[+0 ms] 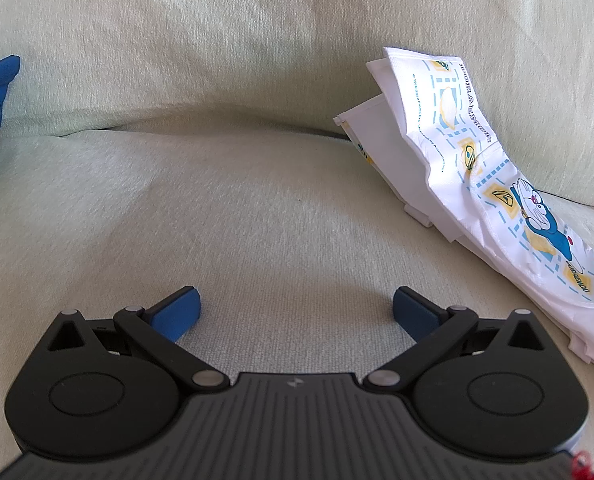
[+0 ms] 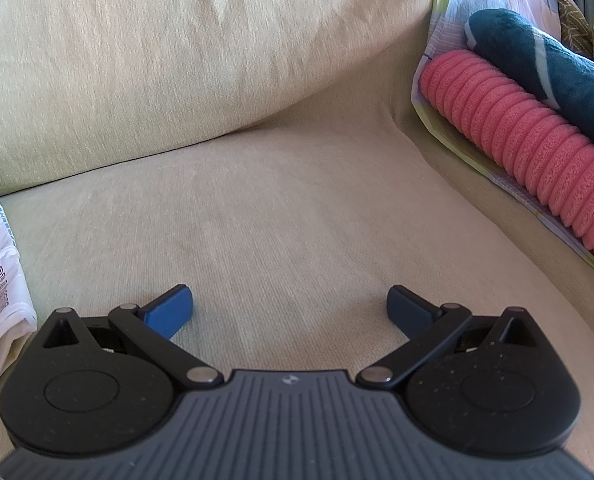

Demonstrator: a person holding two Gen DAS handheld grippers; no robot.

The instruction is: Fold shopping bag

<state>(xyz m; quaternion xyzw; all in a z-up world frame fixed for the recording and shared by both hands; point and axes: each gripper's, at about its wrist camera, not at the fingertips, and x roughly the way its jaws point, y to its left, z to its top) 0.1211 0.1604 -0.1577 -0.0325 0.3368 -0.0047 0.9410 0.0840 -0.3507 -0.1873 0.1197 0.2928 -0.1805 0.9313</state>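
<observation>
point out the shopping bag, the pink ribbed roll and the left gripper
shopping bag [image 1: 473, 168]: left wrist view, on its printed white panel
pink ribbed roll [image 2: 529, 148]: right wrist view, mid-length on its ridges
left gripper [image 1: 296, 310]: left wrist view, midway between its blue fingers

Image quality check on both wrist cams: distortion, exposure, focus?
Left wrist: strong fisheye bowing and dark corner vignette; shopping bag brightly lit, its print still legible; left gripper open, sharp. Right wrist: same bowing; warm, soft light on the sofa seat; right gripper open, sharp; pink roll crisp.

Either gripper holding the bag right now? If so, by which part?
Nothing held. Left gripper and right gripper are both open over bare sofa cushion; the shopping bag lies untouched beside them.
</observation>
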